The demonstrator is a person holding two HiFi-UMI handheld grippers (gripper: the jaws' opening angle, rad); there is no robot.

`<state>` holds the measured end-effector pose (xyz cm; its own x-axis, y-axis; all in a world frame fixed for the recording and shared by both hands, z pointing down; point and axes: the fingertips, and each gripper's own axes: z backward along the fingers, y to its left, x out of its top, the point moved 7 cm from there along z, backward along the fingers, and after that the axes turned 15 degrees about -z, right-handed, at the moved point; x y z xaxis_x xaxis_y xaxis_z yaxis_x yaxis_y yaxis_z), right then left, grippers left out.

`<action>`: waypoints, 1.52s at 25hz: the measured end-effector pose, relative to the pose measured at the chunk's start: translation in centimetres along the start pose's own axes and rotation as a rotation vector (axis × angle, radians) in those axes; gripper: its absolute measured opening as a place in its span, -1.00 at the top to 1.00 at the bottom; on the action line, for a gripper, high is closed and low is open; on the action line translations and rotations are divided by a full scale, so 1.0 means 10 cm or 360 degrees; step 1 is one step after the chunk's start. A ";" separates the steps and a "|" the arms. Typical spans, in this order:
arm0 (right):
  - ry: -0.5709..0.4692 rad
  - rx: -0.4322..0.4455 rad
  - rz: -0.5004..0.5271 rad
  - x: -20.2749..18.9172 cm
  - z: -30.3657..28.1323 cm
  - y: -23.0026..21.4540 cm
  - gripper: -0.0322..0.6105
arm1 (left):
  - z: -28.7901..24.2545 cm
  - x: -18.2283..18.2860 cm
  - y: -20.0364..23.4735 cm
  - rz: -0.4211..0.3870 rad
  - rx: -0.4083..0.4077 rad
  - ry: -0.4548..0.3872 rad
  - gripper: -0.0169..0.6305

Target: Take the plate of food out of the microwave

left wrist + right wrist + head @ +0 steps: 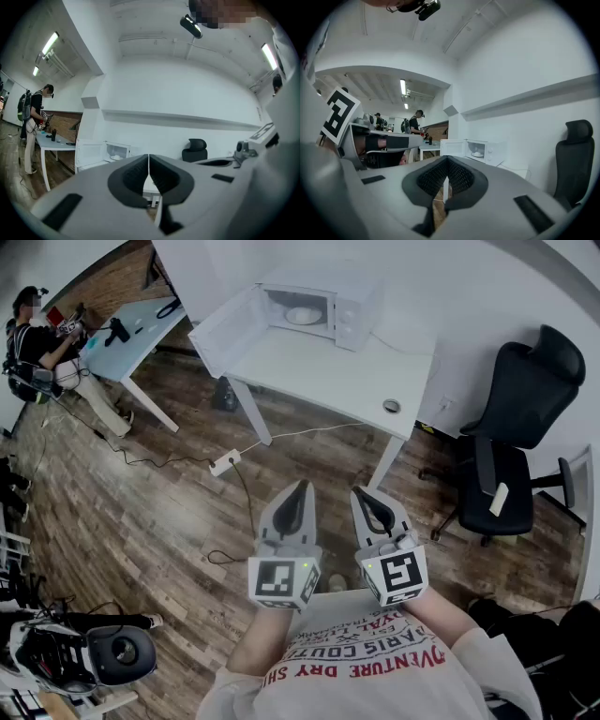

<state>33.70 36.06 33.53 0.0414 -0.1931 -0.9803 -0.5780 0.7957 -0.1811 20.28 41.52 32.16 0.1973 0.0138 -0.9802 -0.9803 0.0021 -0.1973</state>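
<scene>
A white microwave (pixel 314 304) stands at the back of a white table (pixel 328 367), its door (pixel 217 329) swung open to the left. Inside it sits a white plate of food (pixel 302 315). My left gripper (pixel 301 487) and right gripper (pixel 360 493) are side by side close to my chest, far from the table, both shut and holding nothing. The left gripper view shows its shut gripper (pixel 148 157) with the microwave (pixel 117 151) small beyond it. The right gripper view shows its shut gripper (pixel 448 160), the microwave (pixel 480 150) and the plate (pixel 477 154).
A black office chair (pixel 511 427) stands right of the table. A power strip and cable (pixel 225 462) lie on the wood floor between me and the table. At the far left a person (pixel 37 338) works at another table (pixel 131 329). Equipment (pixel 112 652) lies lower left.
</scene>
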 end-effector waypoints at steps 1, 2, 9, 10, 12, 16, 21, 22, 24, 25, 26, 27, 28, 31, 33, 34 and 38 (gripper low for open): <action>0.0000 0.0004 0.0000 0.00 -0.02 0.00 0.87 | -0.02 -0.01 0.02 0.0002 -0.0002 0.0000 0.91; 0.0000 0.0008 -0.0001 0.00 -0.04 0.00 0.87 | -0.03 -0.01 0.03 0.0004 -0.0004 0.0000 0.91; -0.0011 0.0003 -0.0029 -0.01 -0.10 -0.08 0.87 | -0.11 -0.05 0.04 0.0015 -0.0007 0.0012 0.91; -0.0013 0.0002 -0.0038 -0.01 -0.11 -0.10 0.87 | -0.12 -0.05 0.03 0.0015 -0.0006 0.0011 0.91; -0.0025 0.0001 -0.0061 -0.01 -0.13 -0.12 0.86 | -0.14 -0.05 0.03 0.0018 -0.0007 0.0010 0.91; -0.0062 -0.0004 -0.0076 0.00 -0.18 -0.14 0.86 | -0.18 -0.07 0.06 0.0003 -0.0013 0.0029 0.91; -0.0048 0.0009 -0.0069 0.00 -0.33 -0.15 0.87 | -0.29 -0.08 0.16 -0.0003 -0.0021 0.0047 0.91; -0.0034 0.0008 -0.0078 -0.01 -0.37 -0.17 0.87 | -0.32 -0.09 0.18 -0.0001 -0.0021 0.0051 0.91; -0.0007 0.0006 -0.0084 -0.04 -0.48 -0.20 0.87 | -0.40 -0.13 0.23 0.0002 -0.0025 0.0059 0.91; 0.0006 0.0002 -0.0078 -0.05 -0.53 -0.21 0.87 | -0.44 -0.16 0.26 0.0006 -0.0029 0.0064 0.91; 0.0015 -0.0003 -0.0067 -0.06 -0.59 -0.22 0.87 | -0.49 -0.19 0.30 0.0011 -0.0036 0.0069 0.91; 0.0021 -0.0009 -0.0053 -0.06 -0.65 -0.23 0.86 | -0.55 -0.22 0.34 0.0017 -0.0045 0.0073 0.91; 0.0027 -0.0017 -0.0041 -0.07 -0.72 -0.24 0.86 | -0.61 -0.24 0.40 0.0024 -0.0053 0.0075 0.91; 0.0045 -0.0057 -0.0035 -0.04 -0.98 -0.29 0.86 | -0.84 -0.28 0.61 0.0046 -0.0080 0.0074 0.91; 0.0063 -0.0091 -0.0041 -0.01 -1.20 -0.33 0.86 | -1.03 -0.30 0.79 0.0064 -0.0098 0.0069 0.91; 0.0070 -0.0107 -0.0042 0.00 -1.31 -0.34 0.87 | -1.13 -0.31 0.89 0.0075 -0.0109 0.0067 0.91; 0.0087 -0.0188 -0.0062 0.03 -1.78 -0.38 0.87 | -1.48 -0.41 1.27 0.0093 -0.0180 0.0075 0.91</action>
<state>21.45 22.76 35.38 0.0232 -0.2559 -0.9664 -0.6689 0.7144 -0.2052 7.05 26.68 33.50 0.1425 -0.0363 -0.9891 -0.9843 -0.1100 -0.1378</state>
